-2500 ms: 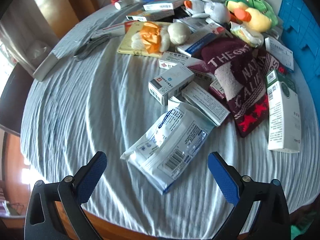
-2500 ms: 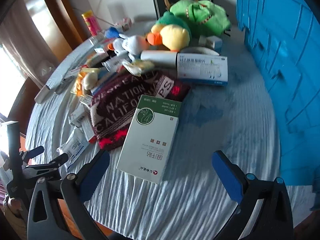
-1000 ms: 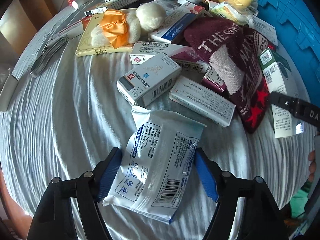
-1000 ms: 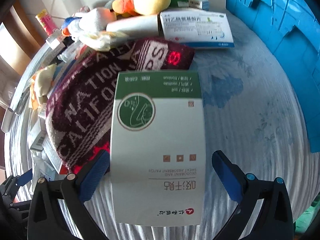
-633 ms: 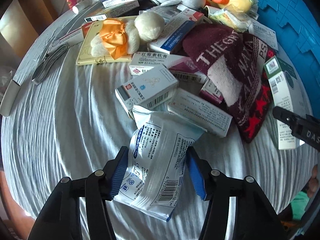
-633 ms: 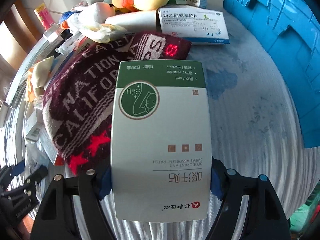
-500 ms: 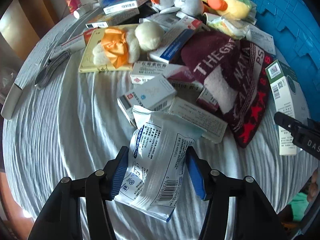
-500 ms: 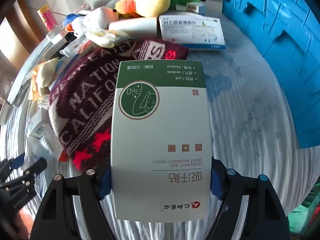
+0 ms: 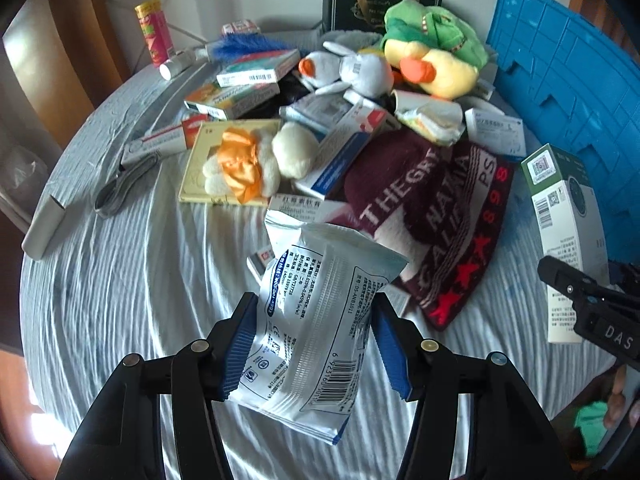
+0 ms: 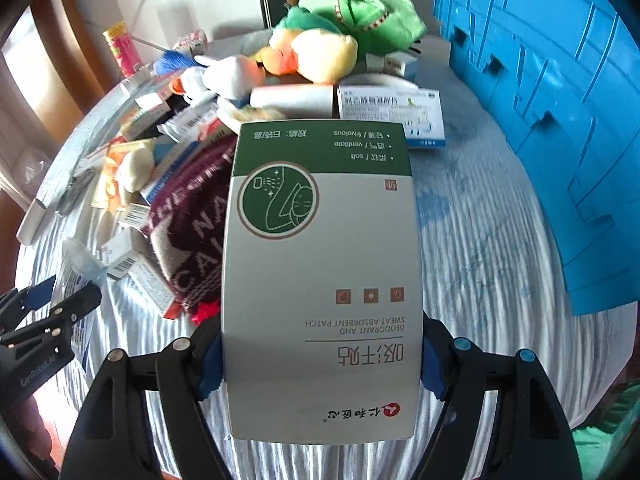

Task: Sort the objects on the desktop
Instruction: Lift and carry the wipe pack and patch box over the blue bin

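Both grippers now lifted, each carrying one item off the table.
Left gripper [image 9: 316, 354] pinches the foil pouch [image 9: 320, 316], right gripper [image 10: 320, 360] clamps the green-and-white box [image 10: 322, 276] (both lay flat moments ago); blue crate [image 10: 552, 120] beyond seems the likely destination.

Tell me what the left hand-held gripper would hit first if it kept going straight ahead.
Probably the dark red towel, or the small boxes beside it. The left hand-held gripper holds a white pouch that leads the way and hides part of the line, so depth is uncertain.
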A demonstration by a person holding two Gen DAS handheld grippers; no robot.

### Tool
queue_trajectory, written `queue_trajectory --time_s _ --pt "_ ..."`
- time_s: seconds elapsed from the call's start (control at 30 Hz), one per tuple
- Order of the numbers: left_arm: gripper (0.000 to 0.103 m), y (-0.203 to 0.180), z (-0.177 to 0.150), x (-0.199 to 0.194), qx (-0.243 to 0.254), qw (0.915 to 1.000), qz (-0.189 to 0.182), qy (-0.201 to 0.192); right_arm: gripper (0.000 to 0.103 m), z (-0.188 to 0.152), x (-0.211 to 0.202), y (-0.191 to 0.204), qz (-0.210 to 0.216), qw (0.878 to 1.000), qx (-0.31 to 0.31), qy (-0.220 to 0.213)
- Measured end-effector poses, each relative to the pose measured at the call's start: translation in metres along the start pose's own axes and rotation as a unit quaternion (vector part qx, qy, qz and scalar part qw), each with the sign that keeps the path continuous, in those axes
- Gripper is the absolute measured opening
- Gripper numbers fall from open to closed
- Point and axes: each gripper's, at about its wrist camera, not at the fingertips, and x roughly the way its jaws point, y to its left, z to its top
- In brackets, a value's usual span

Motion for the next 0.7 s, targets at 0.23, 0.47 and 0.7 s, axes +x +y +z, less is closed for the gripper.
queue_trajectory --time_s 0.23,0.47,0.7 --pt "0.056 -0.012 0.023 -0.032 -0.010 0.9990 0.005 -0.042 0.076 0.013 -0.036 0.002 0.012 0.999 -0.030 -0.034" --pt "0.056 -0.025 0.045 -0.072 -0.029 0.9949 0.027 -0.092 0.076 0.038 -0.079 -0.002 0.037 0.993 -0.065 -0.088" --pt "0.056 -0.044 0.066 -0.110 -0.051 0.9867 0.059 -0.142 0.076 0.062 -0.124 -0.014 0.063 0.981 -0.111 -0.146"
